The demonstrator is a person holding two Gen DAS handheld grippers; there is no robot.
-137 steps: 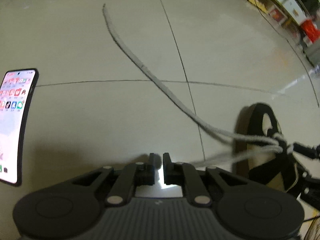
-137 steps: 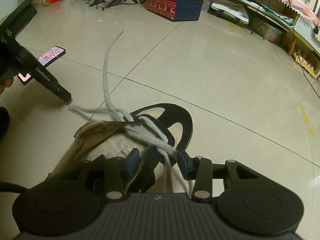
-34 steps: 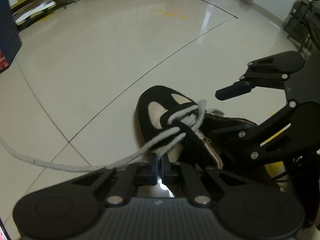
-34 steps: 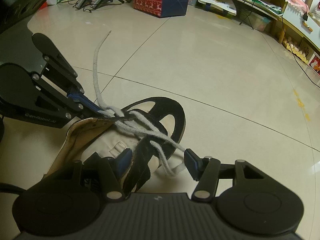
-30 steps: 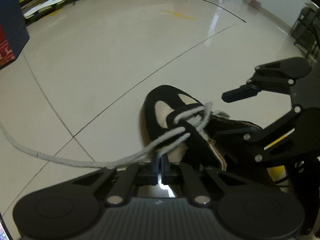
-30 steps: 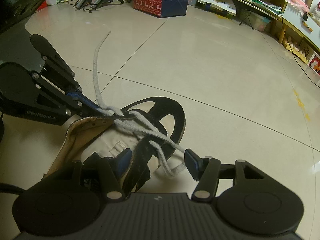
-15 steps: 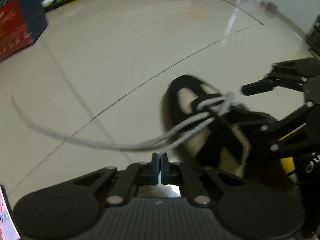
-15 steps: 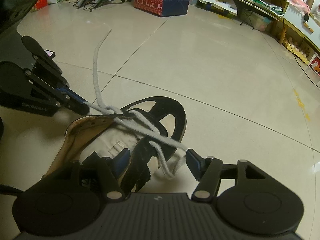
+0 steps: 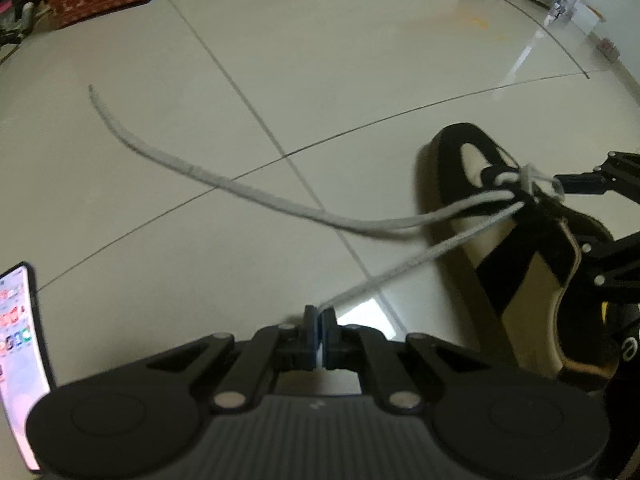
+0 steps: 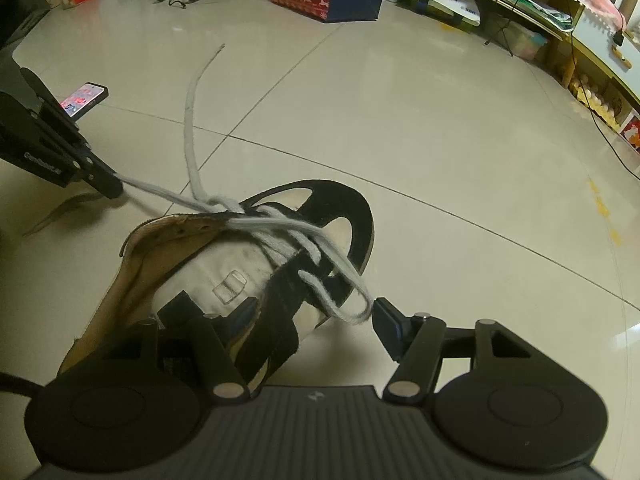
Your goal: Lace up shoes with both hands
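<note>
Pulling back from the shoe [image 10: 248,264], the left gripper [image 9: 319,318] now sits well off its left flank, where a second ago it was close against the eyelet flap. Its jaws are clenched on one strand of the grey shoelace [image 9: 408,260], and that strand runs taut from the jaws up to the crossing at the top of the laced section. A half second ago the same strand still sagged, so the pull has taken up the slack. The lace's other end [image 10: 191,120] trails loose from the shoe across the tiled floor [image 10: 400,120], lying much as it did in the earlier views.

The right gripper [image 10: 316,312] has barely shifted. Its jaws stand released and wide apart, straddling the right flank of the shoe, with one finger down near the tongue and the other beside a slack loop of lace [image 10: 352,296] that hangs off the right eyelet flap. It grasps nothing.

The black and cream shoe lies on the floor with its toe pointing away from the right gripper. Crossings cover only the toe end; the eyelets nearer the ankle show bare. The tightened strand suggests a crossing is being snugged, while the slack loop on the right side looks not yet drawn in. A phone [image 10: 84,98] lies on the floor beyond the left gripper.
</note>
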